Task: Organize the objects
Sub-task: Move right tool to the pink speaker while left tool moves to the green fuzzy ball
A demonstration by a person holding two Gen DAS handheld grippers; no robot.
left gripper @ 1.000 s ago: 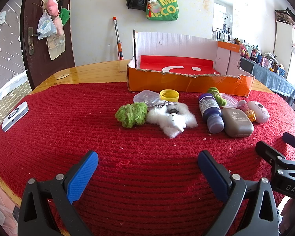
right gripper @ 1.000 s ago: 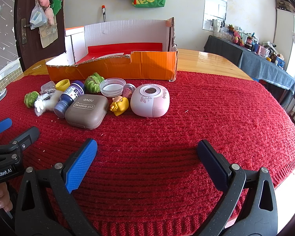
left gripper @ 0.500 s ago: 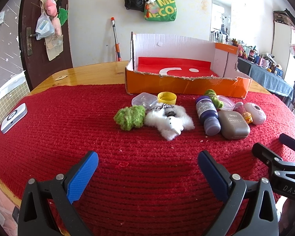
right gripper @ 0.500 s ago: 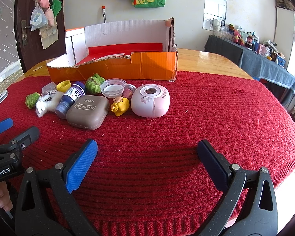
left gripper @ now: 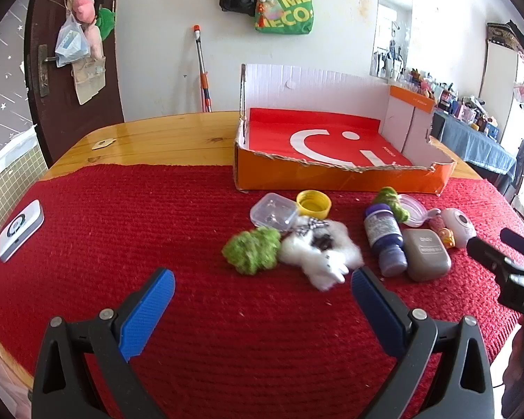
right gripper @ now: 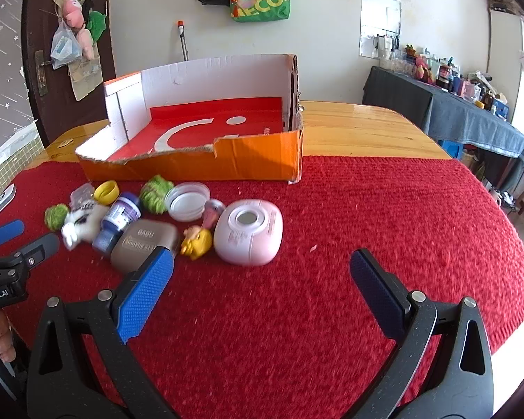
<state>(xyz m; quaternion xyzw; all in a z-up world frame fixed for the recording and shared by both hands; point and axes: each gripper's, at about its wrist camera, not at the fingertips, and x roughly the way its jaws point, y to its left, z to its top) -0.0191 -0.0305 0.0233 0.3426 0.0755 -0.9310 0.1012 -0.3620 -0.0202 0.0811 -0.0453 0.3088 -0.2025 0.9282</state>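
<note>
A row of small objects lies on the red cloth (left gripper: 122, 230) in front of an open orange box (left gripper: 339, 174): a green pompom (left gripper: 253, 253), a white plush toy (left gripper: 319, 253), a clear plastic case (left gripper: 272, 209), a yellow cap (left gripper: 313, 203), a purple bottle (left gripper: 384, 241), a brown case (left gripper: 426, 253). The right wrist view adds a pink round device (right gripper: 249, 232), a yellow toy (right gripper: 198, 241) and a clear lid (right gripper: 188, 200). My left gripper (left gripper: 262, 300) is open, just short of the pompom and plush. My right gripper (right gripper: 260, 284) is open, just short of the pink device.
A white remote-like device (left gripper: 19, 230) lies at the cloth's left edge. The wooden table (right gripper: 359, 129) shows beyond the cloth. A dark-clothed side table (right gripper: 471, 122) with clutter stands at the right. Bags hang on the far wall.
Both grippers have risen and tilted down toward the row of objects, so I look into the box from higher. Nothing was grasped; both stay open.
</note>
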